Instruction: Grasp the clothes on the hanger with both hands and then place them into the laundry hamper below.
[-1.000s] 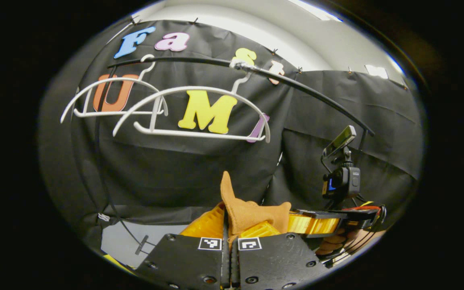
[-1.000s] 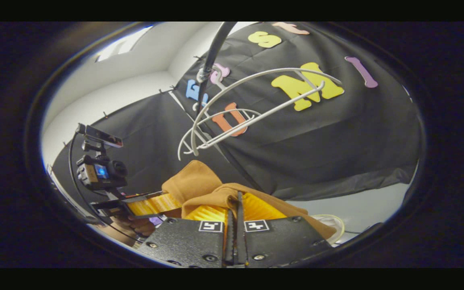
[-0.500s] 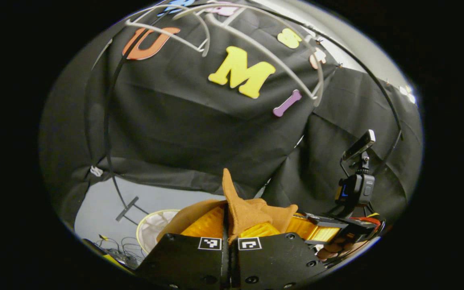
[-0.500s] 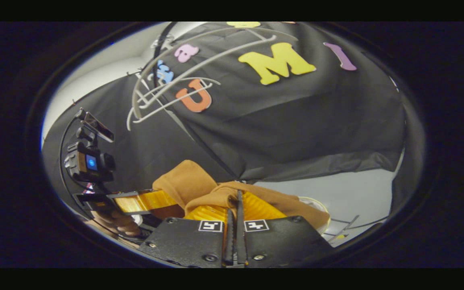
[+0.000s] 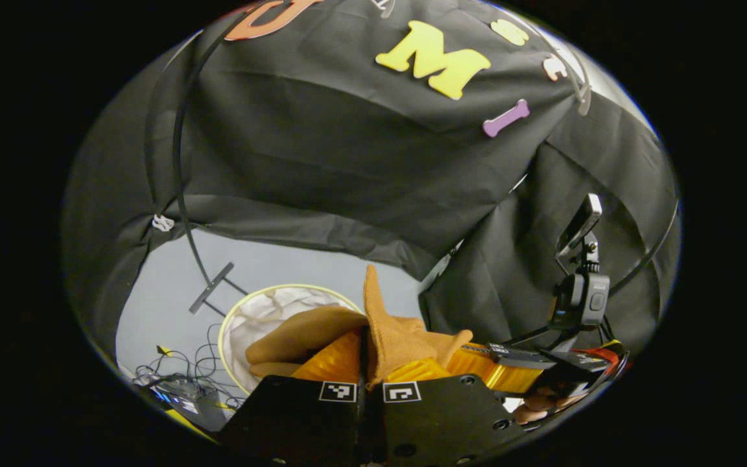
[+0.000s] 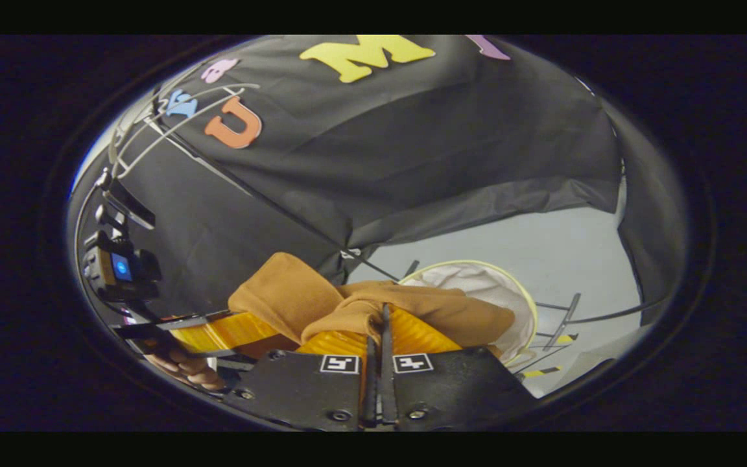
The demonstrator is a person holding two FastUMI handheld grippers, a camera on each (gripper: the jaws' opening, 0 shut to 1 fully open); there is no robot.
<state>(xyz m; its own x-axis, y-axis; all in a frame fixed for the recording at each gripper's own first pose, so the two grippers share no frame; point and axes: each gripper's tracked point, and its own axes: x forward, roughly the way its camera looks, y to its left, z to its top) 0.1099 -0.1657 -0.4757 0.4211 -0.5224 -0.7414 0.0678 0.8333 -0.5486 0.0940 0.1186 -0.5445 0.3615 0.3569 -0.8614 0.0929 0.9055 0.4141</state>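
Both grippers, left (image 5: 366, 363) and right (image 6: 380, 337), were clenched on the cloth (image 6: 321, 305), which hung at lower centre, just above the hamper (image 5: 244, 311) at lower left.

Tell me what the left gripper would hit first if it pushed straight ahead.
Probably the hamper: the left gripper, shut on the brown garment, points toward its rim, though depth is unclear.

Black cloth wall (image 5: 347, 143) hangs behind, hem above grey floor (image 5: 172, 285). Tangled cables (image 5: 179, 370) on floor at left. Black rack pole (image 5: 182, 194) curves down to floor.
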